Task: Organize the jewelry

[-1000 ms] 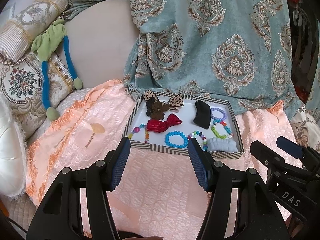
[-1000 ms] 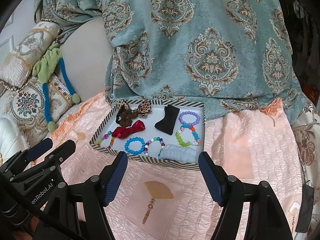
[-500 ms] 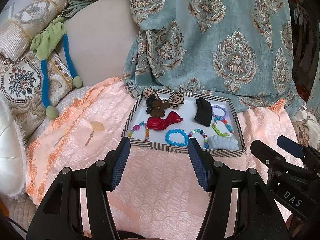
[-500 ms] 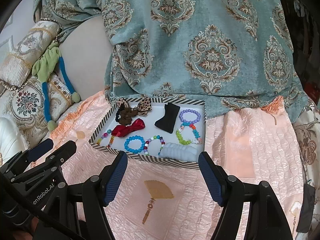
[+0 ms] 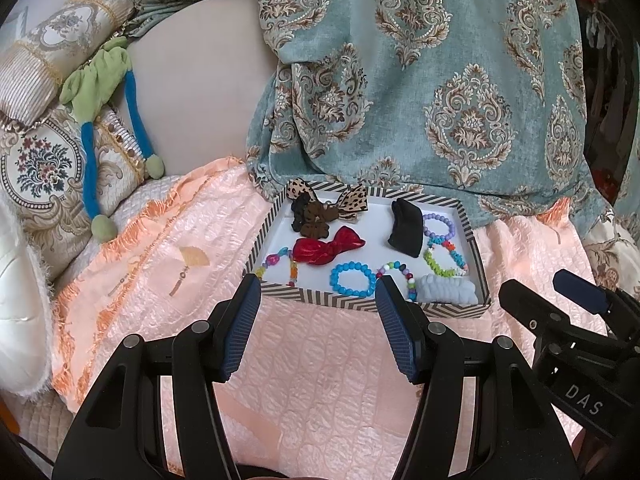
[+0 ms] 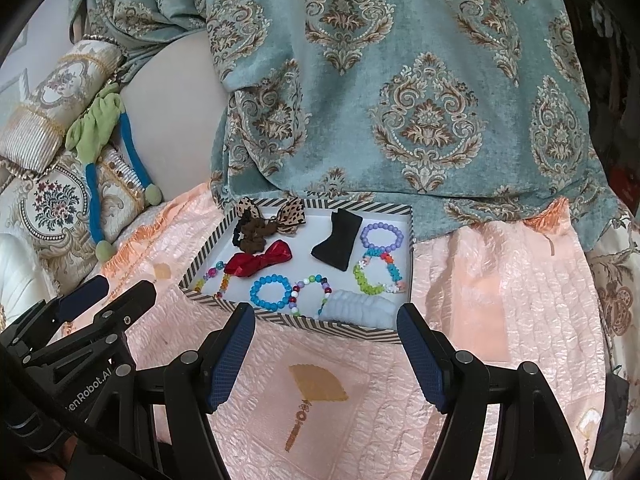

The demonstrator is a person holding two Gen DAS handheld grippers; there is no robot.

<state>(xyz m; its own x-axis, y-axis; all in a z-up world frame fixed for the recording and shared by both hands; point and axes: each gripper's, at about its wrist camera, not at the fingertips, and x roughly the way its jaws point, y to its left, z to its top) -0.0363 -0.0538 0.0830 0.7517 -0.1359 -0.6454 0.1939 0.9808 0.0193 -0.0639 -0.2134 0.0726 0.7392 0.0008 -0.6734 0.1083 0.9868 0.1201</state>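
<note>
Left wrist view: since the earlier frame the striped tray [image 5: 362,307] sits slightly lower, nearer. Left gripper [image 5: 316,292] released, empty; blue bracelet [image 5: 353,279] lies straight ahead in the tray's near row.

Right wrist view: right gripper [image 6: 326,322] released, empty, equally near; bracelet [image 6: 271,292] ahead-left.

Soft, even daylight, faint shadows, sharp centre — fisheye bending and dark vignetting at the edges

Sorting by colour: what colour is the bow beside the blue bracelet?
Red bow, clearest in the right wrist view.
</note>
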